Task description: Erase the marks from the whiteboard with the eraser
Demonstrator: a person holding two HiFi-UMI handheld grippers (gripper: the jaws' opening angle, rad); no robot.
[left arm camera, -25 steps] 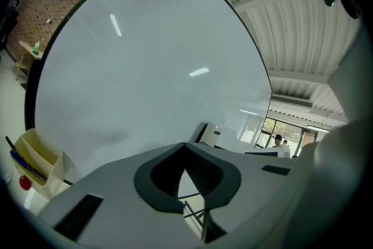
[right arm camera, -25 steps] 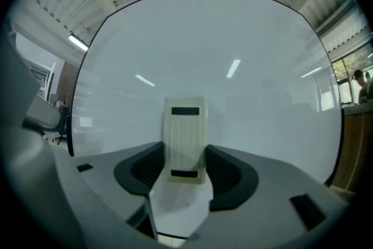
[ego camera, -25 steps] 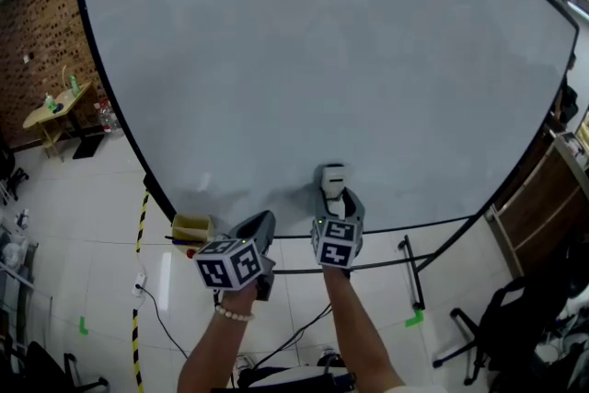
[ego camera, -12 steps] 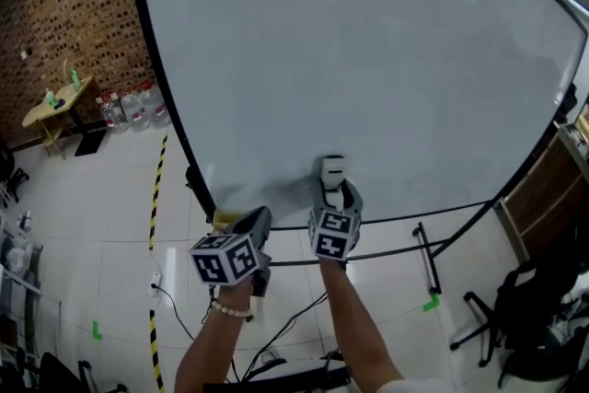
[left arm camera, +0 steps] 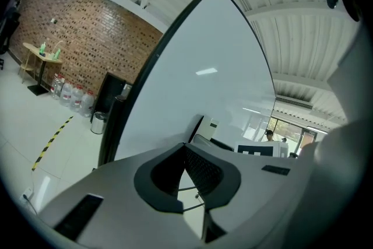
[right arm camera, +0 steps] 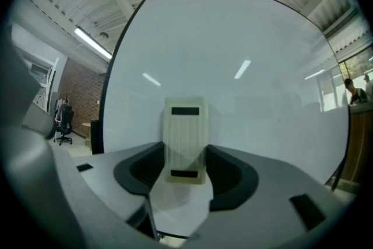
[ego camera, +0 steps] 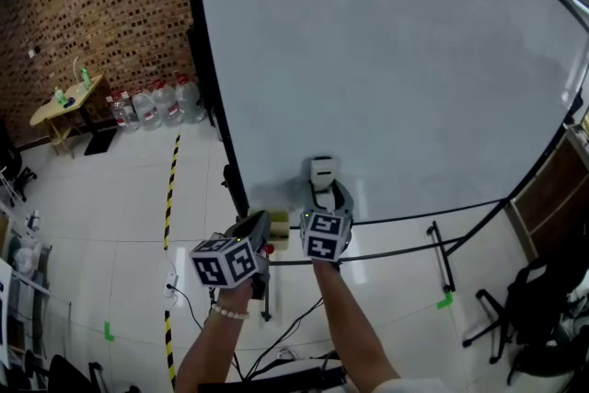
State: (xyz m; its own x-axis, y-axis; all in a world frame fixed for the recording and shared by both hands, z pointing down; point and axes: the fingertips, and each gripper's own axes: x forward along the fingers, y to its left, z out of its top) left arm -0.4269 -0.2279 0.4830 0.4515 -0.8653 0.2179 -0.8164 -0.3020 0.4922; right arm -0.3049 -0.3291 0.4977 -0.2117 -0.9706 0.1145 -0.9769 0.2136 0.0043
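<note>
your right gripper [ego camera: 322,190] clamps the eraser [ego camera: 321,169], long axis 12-to-6, at the whiteboard's [ego camera: 396,60] 7 o'clock corner; the board extends toward 1 o'clock. left gripper [ego camera: 260,227] closed, empty.

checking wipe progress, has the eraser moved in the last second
Yes, the eraser has slid left, nearer the left edge of the whiteboard.

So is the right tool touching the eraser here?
Touching. The right gripper view shows the right tool shut on the eraser, with no gap at either side.
</note>
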